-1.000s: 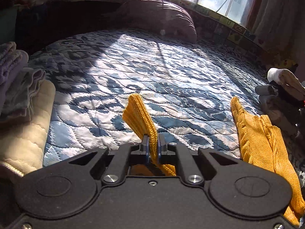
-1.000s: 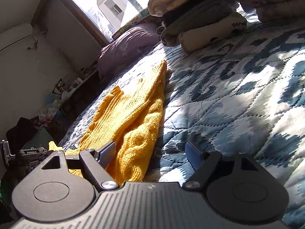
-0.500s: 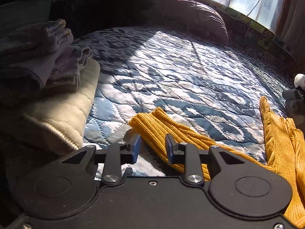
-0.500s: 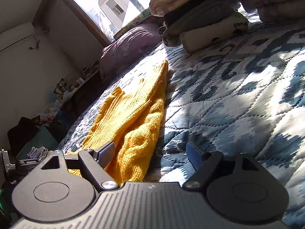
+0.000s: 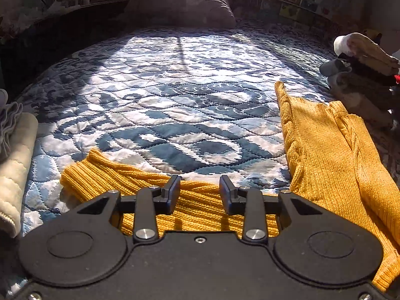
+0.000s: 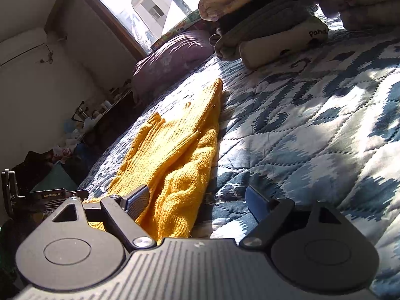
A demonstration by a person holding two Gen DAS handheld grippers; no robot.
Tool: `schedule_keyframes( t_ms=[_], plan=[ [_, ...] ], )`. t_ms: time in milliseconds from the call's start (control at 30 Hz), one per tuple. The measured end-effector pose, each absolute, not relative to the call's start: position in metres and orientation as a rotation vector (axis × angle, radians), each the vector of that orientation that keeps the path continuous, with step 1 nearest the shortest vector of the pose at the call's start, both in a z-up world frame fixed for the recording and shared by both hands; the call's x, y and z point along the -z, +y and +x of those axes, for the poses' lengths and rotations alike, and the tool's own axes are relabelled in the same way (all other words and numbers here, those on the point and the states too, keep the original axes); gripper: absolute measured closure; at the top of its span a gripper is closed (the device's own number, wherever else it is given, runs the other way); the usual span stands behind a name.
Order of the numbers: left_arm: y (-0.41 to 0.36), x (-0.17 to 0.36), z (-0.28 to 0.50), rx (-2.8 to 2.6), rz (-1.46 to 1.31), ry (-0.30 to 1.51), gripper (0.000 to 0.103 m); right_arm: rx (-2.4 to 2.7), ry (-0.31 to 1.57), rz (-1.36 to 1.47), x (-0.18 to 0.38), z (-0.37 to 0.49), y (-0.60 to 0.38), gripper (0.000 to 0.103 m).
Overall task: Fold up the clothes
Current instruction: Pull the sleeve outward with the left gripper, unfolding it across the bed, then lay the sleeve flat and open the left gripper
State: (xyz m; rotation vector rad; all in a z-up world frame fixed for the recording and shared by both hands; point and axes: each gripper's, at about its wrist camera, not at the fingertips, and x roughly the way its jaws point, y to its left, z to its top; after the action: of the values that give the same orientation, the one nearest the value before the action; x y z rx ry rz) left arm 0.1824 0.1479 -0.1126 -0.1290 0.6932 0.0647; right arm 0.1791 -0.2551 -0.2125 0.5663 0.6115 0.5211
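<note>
A yellow knitted sweater (image 5: 330, 150) lies on a bed covered by a blue and white patterned quilt (image 5: 175, 100). Seen from the left wrist, its body runs along the right side of the quilt, and one ribbed sleeve (image 5: 105, 175) stretches flat across the near edge to the left. The left gripper (image 5: 199, 191) hovers over that sleeve with its fingers parted and nothing between them. From the right wrist, the right gripper (image 6: 195, 200) is spread wide and empty – its left finger sits over the sweater's near end, its right finger over bare quilt. A stack of folded clothes (image 6: 262, 25) rests beyond the sweater near a purple pillow (image 6: 172, 55) by the window – another folded pile (image 5: 12, 155) sits at the left edge of the bed
</note>
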Motion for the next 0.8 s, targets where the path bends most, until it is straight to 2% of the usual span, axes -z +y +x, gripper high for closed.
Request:
schedule_keyframes(
  t_ms=[100,167,267,400,500,633,733,800],
  plan=[
    [0.112,0.105,0.215,0.076,-0.082,0.666,0.073,-0.525,0.609,0.572,0.213,0.179,-0.256,0.020],
    [0.094,0.104,0.242,0.168,-0.100,0.657,0.083,-0.528,0.608,0.576,0.214,0.179,-0.256,0.020],
    [0.076,0.108,0.286,0.225,-0.116,0.675,0.085,-0.535,0.607,0.580,0.214,0.180,-0.257,0.020],
    [0.084,0.134,0.337,0.051,-0.085,0.834,0.089,-0.547,0.605,0.584,0.214,0.181,-0.257,0.018],
    [0.104,0.130,0.341,0.059,-0.196,0.778,0.089,-0.556,0.603,0.588,0.215,0.181,-0.257,0.017],
    [0.093,0.119,0.351,0.128,-0.169,0.707,0.089,-0.565,0.599,0.591,0.215,0.181,-0.257,0.015],
    [0.088,0.130,0.375,0.152,-0.175,0.751,0.089,-0.566,0.596,0.594,0.215,0.181,-0.257,0.015],
    [0.098,0.146,0.389,0.113,-0.240,0.847,0.084,-0.566,0.595,0.595,0.216,0.181,-0.257,0.015]
  ],
)
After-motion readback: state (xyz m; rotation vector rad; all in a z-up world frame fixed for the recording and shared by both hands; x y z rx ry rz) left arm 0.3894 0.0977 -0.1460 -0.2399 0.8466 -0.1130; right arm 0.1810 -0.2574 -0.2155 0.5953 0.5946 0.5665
